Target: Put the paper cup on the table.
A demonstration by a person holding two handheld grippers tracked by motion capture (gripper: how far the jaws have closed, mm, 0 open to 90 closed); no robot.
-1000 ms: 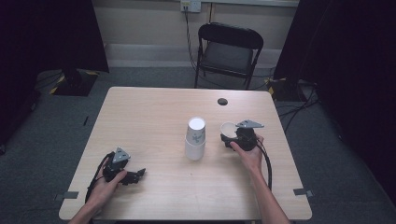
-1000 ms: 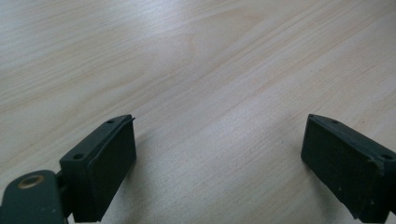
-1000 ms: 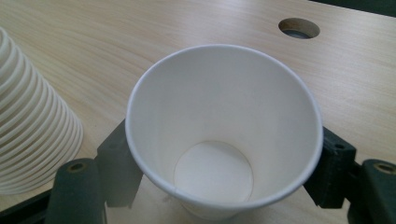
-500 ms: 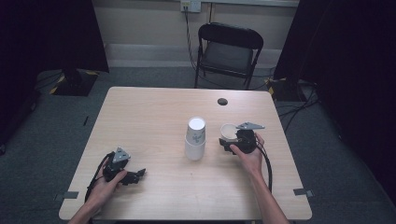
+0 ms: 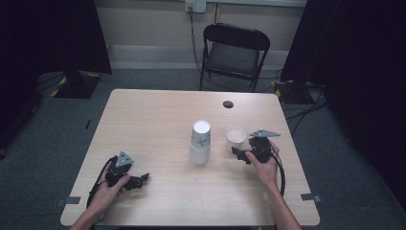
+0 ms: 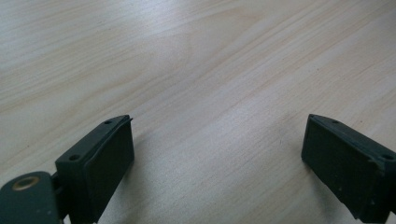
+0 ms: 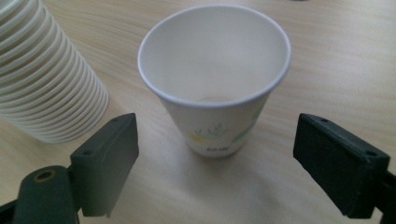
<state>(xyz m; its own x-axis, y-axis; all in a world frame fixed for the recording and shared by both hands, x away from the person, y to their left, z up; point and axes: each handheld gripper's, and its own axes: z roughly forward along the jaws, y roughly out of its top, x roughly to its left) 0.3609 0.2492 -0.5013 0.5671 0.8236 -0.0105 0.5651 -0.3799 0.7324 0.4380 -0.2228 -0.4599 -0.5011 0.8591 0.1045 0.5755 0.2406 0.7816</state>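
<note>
On the pale wooden table (image 5: pixel 158 120), a single paper cup (image 5: pixel 235 136) stands upright and open-mouthed, just ahead of the right gripper (image 5: pixel 241 154). Its jaws have just been opening and now stand wide, both pads clear of the cup, which sits a little beyond them in the right gripper view (image 7: pixel 215 74). Just beside the cup, apart from it, rises a stack of upturned paper cups (image 5: pixel 200 142), its ribbed rims at the left edge of that view (image 7: pixel 44 74); nothing lies between gripper and cup. Near the front left corner the left gripper (image 5: pixel 141 179) rests low on the tabletop, jaws wide over bare wood (image 6: pixel 210 93). A small dark disc (image 5: pixel 228 104) lies near the far edge. Beyond stand a black folding chair (image 5: pixel 234 55), grey carpet, trailing cables and dark curtains.
</note>
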